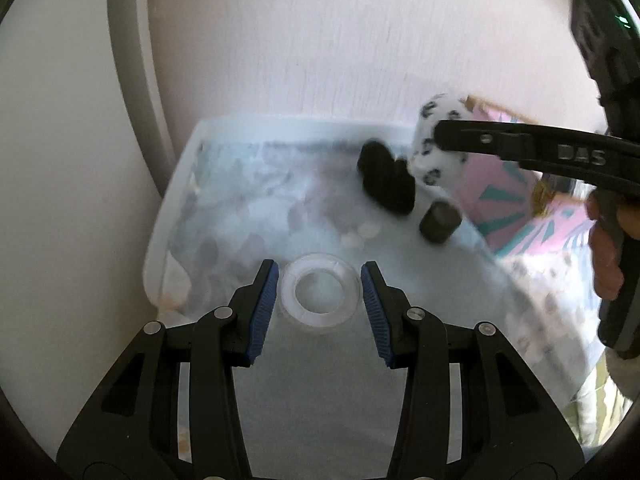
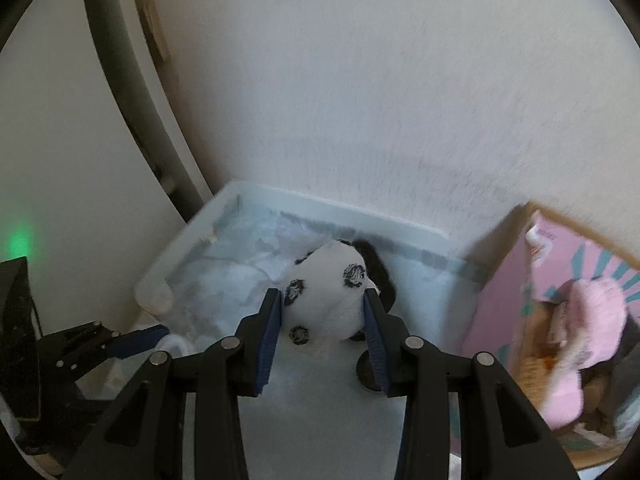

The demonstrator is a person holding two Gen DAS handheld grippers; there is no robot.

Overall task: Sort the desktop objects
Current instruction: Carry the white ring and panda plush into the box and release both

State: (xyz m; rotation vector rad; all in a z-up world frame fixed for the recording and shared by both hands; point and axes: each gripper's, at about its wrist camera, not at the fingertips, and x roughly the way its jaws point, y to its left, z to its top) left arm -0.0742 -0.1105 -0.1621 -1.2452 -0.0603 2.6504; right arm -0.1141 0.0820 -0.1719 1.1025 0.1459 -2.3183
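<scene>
My right gripper [image 2: 324, 308] is shut on a white plush ball with black spots [image 2: 326, 292] and holds it above the white tray [image 2: 240, 196]. The ball also shows in the left wrist view [image 1: 438, 140], with the right gripper's finger across it. My left gripper [image 1: 319, 280] is open, its jaws on either side of a clear tape roll [image 1: 320, 292] that lies on the tray [image 1: 280, 124]. A black fuzzy object [image 1: 386, 178] and a small dark cylinder [image 1: 440, 222] lie on the tray's far right part.
A pink and teal cardboard box [image 2: 508, 308] stands right of the tray and holds pink fabric [image 2: 580, 344]. A white wall [image 2: 360, 100] rises behind the tray. A dark curved bar [image 2: 132, 92] stands at the left.
</scene>
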